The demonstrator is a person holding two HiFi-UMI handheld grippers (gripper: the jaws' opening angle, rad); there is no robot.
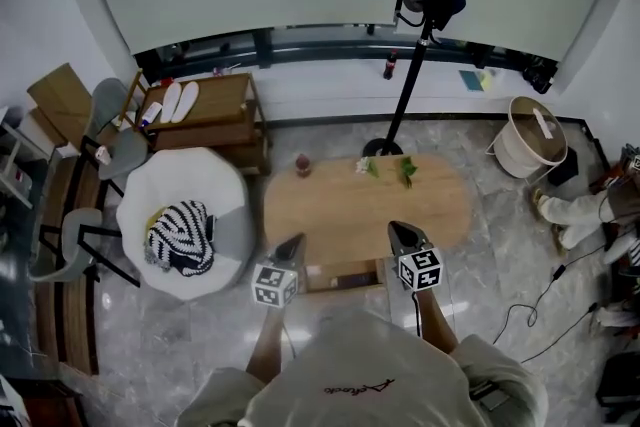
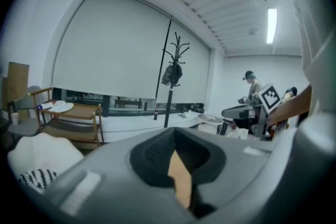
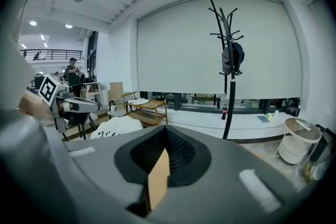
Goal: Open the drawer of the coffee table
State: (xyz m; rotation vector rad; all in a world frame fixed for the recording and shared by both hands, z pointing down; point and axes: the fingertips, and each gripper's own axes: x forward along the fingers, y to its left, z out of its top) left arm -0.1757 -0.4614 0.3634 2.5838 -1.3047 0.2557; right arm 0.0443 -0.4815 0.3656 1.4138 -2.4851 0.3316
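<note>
Both tongs are closed, pad against pad, and hold nothing: the left gripper (image 1: 291,246) and the right gripper (image 1: 399,233) hang above the near edge of the oval coffee table (image 1: 440,205), well apart from each other. The drawer (image 1: 345,273) lies under that near edge, between the two grippers, and its wooden front seems to stand out a little already. To do the step well, I think one gripper should come down to the drawer front, open its jaws, take the edge firmly and pull straight toward the person. A level, slow pull keeps the small plant (image 1: 406,171) on the top from tipping.
</note>
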